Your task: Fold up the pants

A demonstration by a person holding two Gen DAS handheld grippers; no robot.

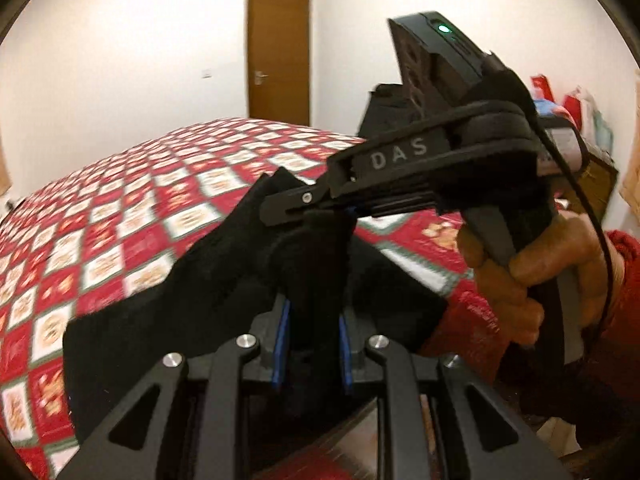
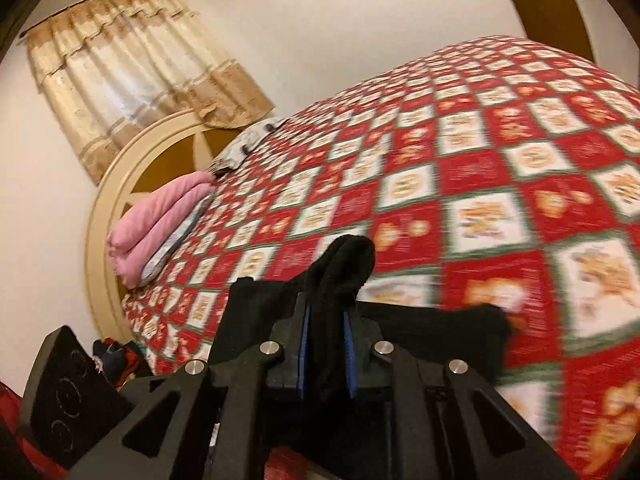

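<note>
Pants: the black fabric pants (image 1: 224, 264) hang bunched over the bed, pinched in both of your grippers.
Left gripper: your left gripper (image 1: 312, 332) has its blue pads clamped on a thick fold of the pants.
Right gripper: your right gripper (image 2: 326, 344) is clamped on another bunch of the same fabric; the left view shows your hand (image 1: 532, 276) squeezing its handle.
Bed: the red-and-white checked quilt (image 2: 480, 184) lies beneath.
Bedding: a folded pink blanket (image 2: 160, 224) sits by the cream headboard (image 2: 104, 200).

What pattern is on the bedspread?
Red and white checked squares with orange motifs on the quilted bedspread, clearest in the right wrist view.
</note>
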